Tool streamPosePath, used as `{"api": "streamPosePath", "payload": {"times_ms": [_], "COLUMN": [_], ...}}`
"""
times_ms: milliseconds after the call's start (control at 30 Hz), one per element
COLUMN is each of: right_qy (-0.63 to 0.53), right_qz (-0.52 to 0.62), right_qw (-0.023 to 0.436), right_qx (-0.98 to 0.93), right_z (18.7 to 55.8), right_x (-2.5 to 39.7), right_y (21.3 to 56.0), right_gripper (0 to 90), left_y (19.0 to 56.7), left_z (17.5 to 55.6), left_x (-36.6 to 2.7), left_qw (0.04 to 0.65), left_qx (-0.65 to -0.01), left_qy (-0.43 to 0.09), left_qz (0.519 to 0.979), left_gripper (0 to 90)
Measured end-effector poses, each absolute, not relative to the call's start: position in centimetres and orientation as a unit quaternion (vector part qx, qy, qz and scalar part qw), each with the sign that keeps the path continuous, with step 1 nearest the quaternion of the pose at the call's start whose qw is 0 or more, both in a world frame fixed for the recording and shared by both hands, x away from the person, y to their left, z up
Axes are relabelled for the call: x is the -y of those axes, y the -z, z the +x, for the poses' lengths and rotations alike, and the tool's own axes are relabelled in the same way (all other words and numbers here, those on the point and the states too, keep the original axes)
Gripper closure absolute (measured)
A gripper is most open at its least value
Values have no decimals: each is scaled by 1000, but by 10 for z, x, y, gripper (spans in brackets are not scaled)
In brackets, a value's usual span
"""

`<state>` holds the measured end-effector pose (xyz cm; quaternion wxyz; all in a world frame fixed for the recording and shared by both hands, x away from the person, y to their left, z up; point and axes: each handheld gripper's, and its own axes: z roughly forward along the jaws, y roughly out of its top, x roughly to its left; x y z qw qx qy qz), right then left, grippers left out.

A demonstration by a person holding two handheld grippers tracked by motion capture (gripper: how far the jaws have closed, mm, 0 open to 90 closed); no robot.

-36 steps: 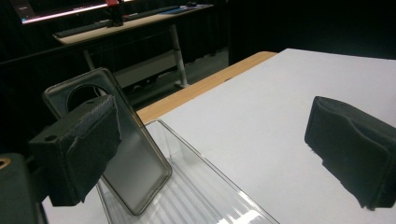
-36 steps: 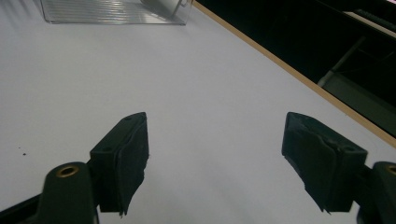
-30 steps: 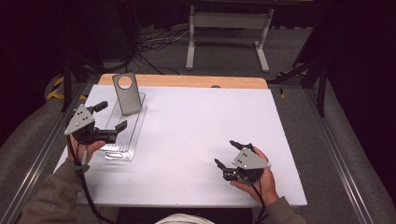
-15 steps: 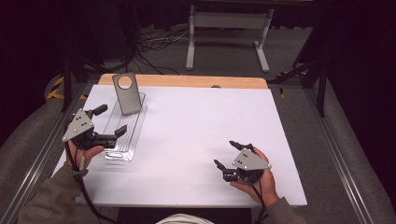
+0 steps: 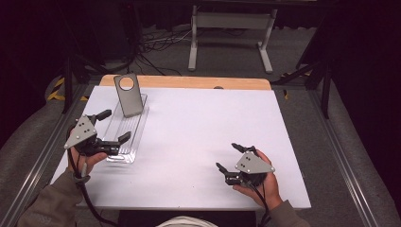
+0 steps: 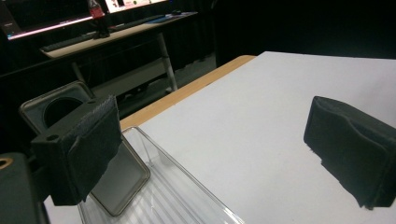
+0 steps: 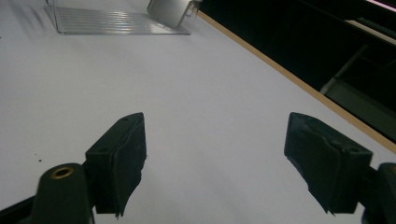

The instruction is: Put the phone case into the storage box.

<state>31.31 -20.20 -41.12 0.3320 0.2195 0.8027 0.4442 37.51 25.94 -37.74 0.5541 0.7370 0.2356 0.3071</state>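
beside the clear ribbed plastic tray [image 5: 126,135], at its near left edge, the left gripper [image 5: 113,127] is being held wide open and empty, one jaw over the tray. a grey metal plate with a round hole [image 5: 128,95] is leaning at the tray's far end. well right of the tray, the right gripper [image 5: 231,157] is resting open and empty on the white table [image 5: 198,127]. an approach seems in hand; next, reaching and closing on the plate is probably being called for.

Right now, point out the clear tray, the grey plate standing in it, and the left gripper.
clear tray [image 5: 126,137]: high view, on its ribbed floor.
grey plate [image 5: 129,100]: high view, on its flat face below the round hole.
left gripper [image 5: 113,126]: high view, midway between its open fingertips.
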Motion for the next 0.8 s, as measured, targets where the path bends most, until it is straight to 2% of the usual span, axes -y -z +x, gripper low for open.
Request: {"api": "streamPosePath", "payload": {"times_ms": [800], "right_qy": [-448], "right_qz": [216], "right_qw": [336], "right_qx": [-800], "right_z": [312], "right_x": [201], "right_y": [410], "right_gripper": [212], "left_y": [382], "left_z": [357], "left_x": [-252], "left_qw": [557], "left_qx": [-217], "left_qy": [-307], "left_qz": [740], "left_gripper": [47]}}
